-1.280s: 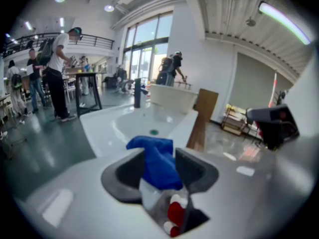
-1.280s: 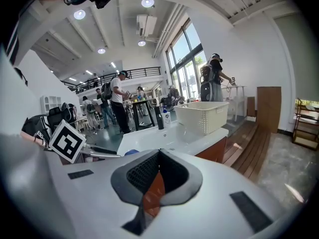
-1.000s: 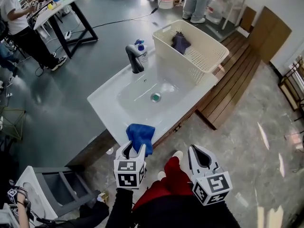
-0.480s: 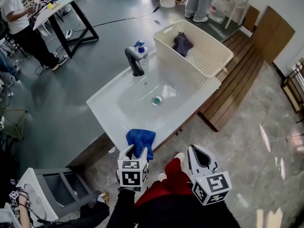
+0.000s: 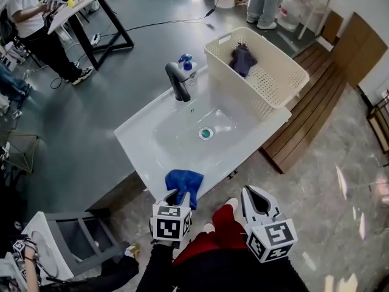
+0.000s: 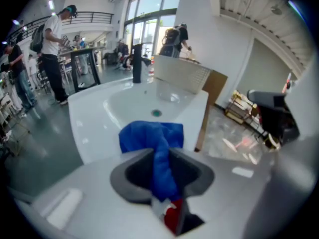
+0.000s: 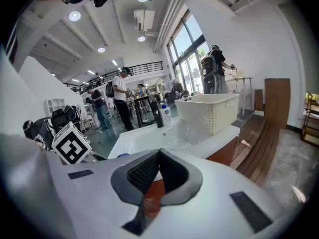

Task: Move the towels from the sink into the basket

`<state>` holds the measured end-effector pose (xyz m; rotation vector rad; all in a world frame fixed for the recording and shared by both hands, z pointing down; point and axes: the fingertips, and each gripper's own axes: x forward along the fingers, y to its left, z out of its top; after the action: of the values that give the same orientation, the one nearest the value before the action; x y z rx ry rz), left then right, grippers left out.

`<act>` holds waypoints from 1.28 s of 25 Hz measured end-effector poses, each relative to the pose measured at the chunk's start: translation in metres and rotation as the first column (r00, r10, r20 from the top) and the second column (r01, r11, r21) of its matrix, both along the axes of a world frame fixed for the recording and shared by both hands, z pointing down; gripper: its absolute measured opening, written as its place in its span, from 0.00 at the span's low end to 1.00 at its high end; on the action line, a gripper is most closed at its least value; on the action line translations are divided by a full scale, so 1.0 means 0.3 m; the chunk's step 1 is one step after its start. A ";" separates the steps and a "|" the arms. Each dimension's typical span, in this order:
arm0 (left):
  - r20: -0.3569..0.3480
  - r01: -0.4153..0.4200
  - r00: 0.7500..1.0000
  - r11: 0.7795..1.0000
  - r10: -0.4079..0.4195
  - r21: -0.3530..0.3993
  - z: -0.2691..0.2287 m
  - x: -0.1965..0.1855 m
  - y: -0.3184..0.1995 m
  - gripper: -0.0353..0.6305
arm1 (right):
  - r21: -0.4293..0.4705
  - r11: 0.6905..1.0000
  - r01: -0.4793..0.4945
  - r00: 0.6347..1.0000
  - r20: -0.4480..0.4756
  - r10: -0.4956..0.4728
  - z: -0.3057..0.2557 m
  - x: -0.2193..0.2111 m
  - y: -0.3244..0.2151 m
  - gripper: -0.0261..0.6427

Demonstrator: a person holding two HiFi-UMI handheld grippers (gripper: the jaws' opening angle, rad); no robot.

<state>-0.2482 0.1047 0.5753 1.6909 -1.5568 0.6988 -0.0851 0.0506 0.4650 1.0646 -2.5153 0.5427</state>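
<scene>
A blue towel hangs over the front rim of the white sink. My left gripper is at the towel's lower edge. In the left gripper view its jaws are closing and pinch a fold of the blue towel between the pads of the left gripper. A dark purple towel lies inside the cream basket at the sink's far right end. My right gripper hangs low beside the left one, away from the sink; its jaws in the right gripper view are shut with nothing between them.
A dark faucet and a soap bottle stand at the sink's back rim. Wooden decking runs to the right of the sink. A black-legged table and a person are at the far left.
The left gripper's jaws have closed in on the blue towel's lower edge, which is now bunched between them. The right gripper has stayed where it was.
</scene>
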 end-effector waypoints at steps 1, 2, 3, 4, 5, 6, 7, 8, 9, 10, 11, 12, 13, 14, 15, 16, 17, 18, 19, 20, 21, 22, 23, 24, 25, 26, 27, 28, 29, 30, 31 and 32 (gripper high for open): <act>0.004 -0.004 1.000 1.000 0.004 0.002 -0.002 0.001 -0.004 0.20 | -0.003 1.000 0.004 1.000 -0.001 -0.004 0.003 -0.003 -0.006 0.05; 0.008 -0.010 1.000 1.000 0.010 0.006 -0.004 0.002 -0.009 0.19 | -0.006 1.000 0.006 1.000 -0.002 -0.006 0.005 -0.005 -0.012 0.05; 0.013 -0.016 1.000 1.000 0.016 0.012 -0.006 0.004 -0.017 0.19 | -0.009 1.000 0.008 1.000 -0.002 -0.008 0.008 -0.006 -0.017 0.05; 0.017 -0.021 1.000 1.000 0.021 0.018 -0.008 0.006 -0.026 0.18 | -0.012 1.000 0.009 1.000 -0.003 -0.009 0.011 -0.007 -0.022 0.05; 0.019 -0.026 0.999 0.999 0.025 0.025 -0.010 0.009 -0.037 0.18 | -0.015 1.000 0.009 1.000 -0.004 -0.009 0.014 -0.008 -0.027 0.05; 0.019 -0.030 0.999 0.999 0.029 0.031 -0.011 0.014 -0.051 0.17 | -0.017 1.000 0.010 1.000 -0.005 -0.010 0.017 -0.008 -0.033 0.05; 0.018 -0.035 0.999 0.999 0.034 0.037 -0.013 0.021 -0.065 0.17 | -0.019 1.000 0.009 1.000 -0.007 -0.010 0.020 -0.007 -0.039 0.05; 0.016 -0.040 0.999 0.998 0.040 0.043 -0.015 0.030 -0.080 0.17 | -0.021 1.000 0.008 1.000 -0.010 -0.009 0.022 -0.006 -0.046 0.05; 0.012 -0.047 0.999 0.998 0.046 0.050 -0.020 0.040 -0.095 0.17 | -0.022 1.000 0.006 1.000 -0.012 -0.006 0.023 -0.003 -0.052 0.05; 0.007 -0.053 0.999 0.997 0.052 0.059 -0.026 0.052 -0.109 0.16 | -0.024 1.000 0.002 1.000 -0.014 -0.003 0.023 0.002 -0.058 0.05; 0.001 -0.059 0.998 0.996 0.059 0.070 -0.035 0.064 -0.124 0.16 | -0.026 1.000 -0.003 1.000 -0.015 0.003 0.021 0.008 -0.063 0.05; -0.004 -0.066 0.998 0.994 0.066 0.083 -0.045 0.077 -0.140 0.16 | -0.026 1.000 -0.009 1.000 -0.016 0.009 0.020 0.015 -0.070 0.05; -0.008 -0.073 0.997 0.993 0.074 0.096 -0.056 0.089 -0.157 0.16 | -0.027 1.000 -0.016 1.000 -0.016 0.016 0.019 0.023 -0.077 0.05; -0.010 -0.080 0.997 0.991 0.082 0.110 -0.067 0.101 -0.175 0.16 | -0.026 0.999 -0.025 1.000 -0.016 0.024 0.019 0.031 -0.086 0.05; -0.012 -0.086 0.996 0.989 0.088 0.123 -0.078 0.112 -0.192 0.16 | -0.026 0.999 -0.033 0.999 -0.016 0.033 0.019 0.040 -0.095 0.05; -0.014 -0.091 0.995 0.987 0.094 0.135 -0.090 0.121 -0.208 0.16 | -0.024 0.999 -0.041 0.999 -0.016 0.041 0.019 0.048 -0.104 0.05; -0.015 -0.096 0.995 0.985 0.099 0.146 -0.103 0.131 -0.225 0.16 | -0.023 0.999 -0.049 0.999 -0.015 0.049 0.017 0.057 -0.113 0.05; -0.016 -0.101 0.994 0.982 0.105 0.157 -0.118 0.140 -0.240 0.16 | -0.020 0.998 -0.057 0.998 -0.014 0.057 0.014 0.066 -0.123 0.05; -0.016 -0.107 0.994 0.980 0.111 0.168 -0.135 0.149 -0.256 0.16 | -0.017 0.998 -0.065 0.998 -0.013 0.065 0.008 0.076 -0.133 0.05; -0.015 -0.114 0.993 0.977 0.119 0.180 -0.155 0.159 -0.272 0.16 | -0.014 0.997 -0.073 0.997 -0.011 0.073 0.002 0.086 -0.142 0.05; -0.014 -0.121 0.992 0.974 0.126 0.193 -0.175 0.168 -0.287 0.16 | -0.011 0.997 -0.081 0.997 -0.010 0.081 -0.005 0.097 -0.151 0.05; -0.012 -0.128 0.991 0.970 0.134 0.207 -0.197 0.178 -0.304 0.16 | -0.008 0.996 -0.089 0.996 -0.008 0.089 -0.012 0.108 -0.161 0.05; -0.010 -0.135 0.990 0.966 0.141 0.221 -0.218 0.188 -0.321 0.16 | -0.004 0.995 -0.098 0.995 -0.006 0.098 -0.019 0.121 -0.173 0.05; -0.006 -0.143 0.989 0.961 0.148 0.236 -0.239 0.198 -0.340 0.16 | 0.001 0.994 -0.107 0.994 -0.003 0.107 -0.026 0.135 -0.185 0.05; -0.002 -0.150 0.988 0.956 0.155 0.251 -0.260 0.207 -0.360 0.16 | 0.007 0.993 -0.116 0.993 0.000 0.116 -0.033 0.148 -0.199 0.05; 0.003 -0.157 0.987 0.951 0.162 0.266 -0.281 0.216 -0.381 0.16 | 0.015 0.992 -0.126 0.992 0.003 0.126 -0.041 0.163 -0.214 0.05; 0.007 -0.164 0.986 0.946 0.169 0.281 -0.301 0.226 -0.401 0.16 | 0.023 0.991 -0.135 0.991 0.006 0.135 -0.050 0.177 -0.229 0.05; 0.012 -0.171 0.984 0.940 0.175 0.294 -0.321 0.236 -0.421 0.16 | 0.031 0.989 -0.145 0.989 0.009 0.144 -0.060 0.192 -0.244 0.05; 0.016 -0.177 0.983 0.935 0.181 0.306 -0.341 0.248 -0.439 0.16 | 0.038 0.987 -0.153 0.988 0.012 0.153 -0.071 0.208 -0.258 0.05; 0.020 -0.183 0.982 0.930 0.187 0.317 -0.359 0.259 -0.458 0.16 | 0.047 0.986 -0.162 0.987 0.015 0.161 -0.083 0.225 -0.273 0.05; 0.025 -0.189 0.981 0.925 0.192 0.328 -0.377 0.271 -0.478 0.16 | 0.055 0.984 -0.169 0.986 0.018 0.169 -0.094 0.240 -0.289 0.05; 0.031 -0.195 0.980 0.920 0.197 0.339 -0.393 0.282 -0.499 0.16 | 0.063 0.982 -0.177 0.984 0.020 0.176 -0.104 0.255 -0.305 0.05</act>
<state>-0.1635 -0.0449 0.4573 2.1260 -1.5885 0.5443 -0.0085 -0.0411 0.4339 1.3213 -2.4801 0.5211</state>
